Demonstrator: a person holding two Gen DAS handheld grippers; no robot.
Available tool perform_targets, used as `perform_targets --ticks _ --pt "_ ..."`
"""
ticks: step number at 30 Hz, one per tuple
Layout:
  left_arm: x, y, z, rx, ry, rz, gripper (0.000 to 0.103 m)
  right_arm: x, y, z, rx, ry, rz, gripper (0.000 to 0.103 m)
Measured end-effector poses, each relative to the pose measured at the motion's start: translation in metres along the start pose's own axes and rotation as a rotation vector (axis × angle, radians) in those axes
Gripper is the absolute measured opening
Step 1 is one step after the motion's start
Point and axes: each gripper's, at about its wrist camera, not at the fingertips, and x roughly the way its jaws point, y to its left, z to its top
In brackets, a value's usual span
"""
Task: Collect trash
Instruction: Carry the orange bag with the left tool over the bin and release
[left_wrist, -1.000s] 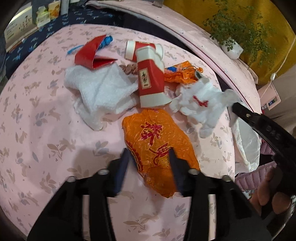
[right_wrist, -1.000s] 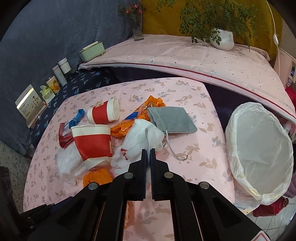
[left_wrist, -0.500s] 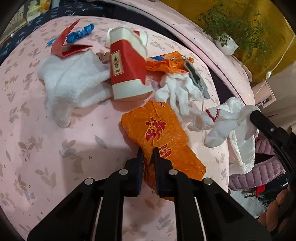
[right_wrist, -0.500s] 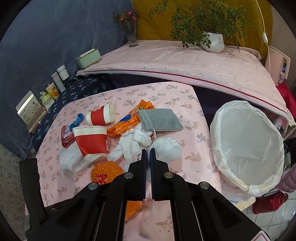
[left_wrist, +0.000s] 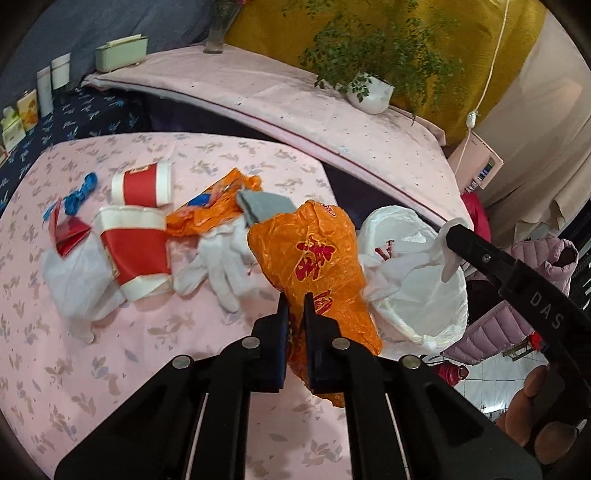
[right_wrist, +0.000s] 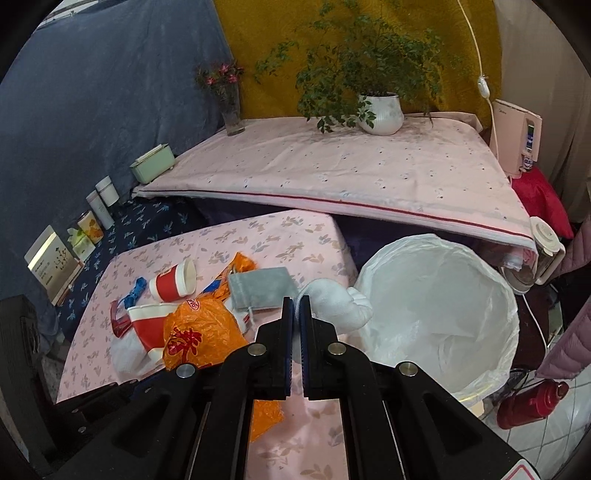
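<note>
I am holding the orange bag (left_wrist: 314, 258) pinched in my closed left gripper (left_wrist: 294, 306) above the table (left_wrist: 155, 332), and a white glove (right_wrist: 343, 302) pinched in the closed right gripper (right_wrist: 296, 314) beside the bin (right_wrist: 436, 302). The thin grips are risking a slip short of it. Only the right view is showing the bin's open mouth.

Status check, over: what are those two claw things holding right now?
Left gripper shut on orange bag. Right gripper shut on white glove. Lined bin open, path clear.

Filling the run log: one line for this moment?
left gripper: shut on orange bag | right gripper: shut on white glove | bin: beside table
</note>
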Motion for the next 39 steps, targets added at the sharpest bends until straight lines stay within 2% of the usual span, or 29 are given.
perform_targets --ticks 7,16,18,19,21,23,25,28,32,34,35,39 --pt "0.017 -0.060 0.029 0.105 -0.014 -0.042 0.007 -0.011 -0.051 0.028 0.040 -0.049 -0.075 0.004" --pt "0.054 -0.117 0.051 0.161 0.014 -0.092 0.008 -0.002 -0.105 0.046 0.105 -0.048 -0.128 0.004" --pt "0.061 -0.123 0.054 0.167 0.024 -0.105 0.011 0.001 -0.113 0.048 0.116 -0.044 -0.141 0.004" --pt "0.065 -0.127 0.056 0.169 0.030 -0.112 0.012 0.003 -0.116 0.049 0.122 -0.040 -0.144 0.006" --pt "0.069 -0.131 0.057 0.177 0.032 -0.113 0.022 0.005 -0.122 0.050 0.137 -0.036 -0.146 0.008" --pt "0.070 -0.136 0.057 0.185 0.019 -0.105 0.037 0.005 -0.126 0.052 0.151 -0.040 -0.151 0.012" --pt "0.069 -0.137 0.057 0.182 0.009 -0.102 0.046 0.003 -0.129 0.052 0.161 -0.050 -0.161 0.026" --pt "0.068 -0.138 0.058 0.183 0.002 -0.097 0.048 -0.002 -0.129 0.052 0.165 -0.067 -0.169 0.037" --pt "0.062 -0.133 0.057 0.178 -0.012 -0.083 0.049 -0.008 -0.125 0.053 0.152 -0.080 -0.179 0.040" --pt "0.058 -0.129 0.056 0.179 -0.019 -0.068 0.054 -0.011 -0.122 0.052 0.151 -0.091 -0.179 0.048" --pt "0.056 -0.127 0.056 0.178 -0.023 -0.061 0.056 -0.012 -0.120 0.051 0.150 -0.094 -0.179 0.048" --pt "0.047 -0.114 0.054 0.166 -0.048 -0.030 0.056 -0.013 -0.108 0.049 0.132 -0.089 -0.169 0.049"
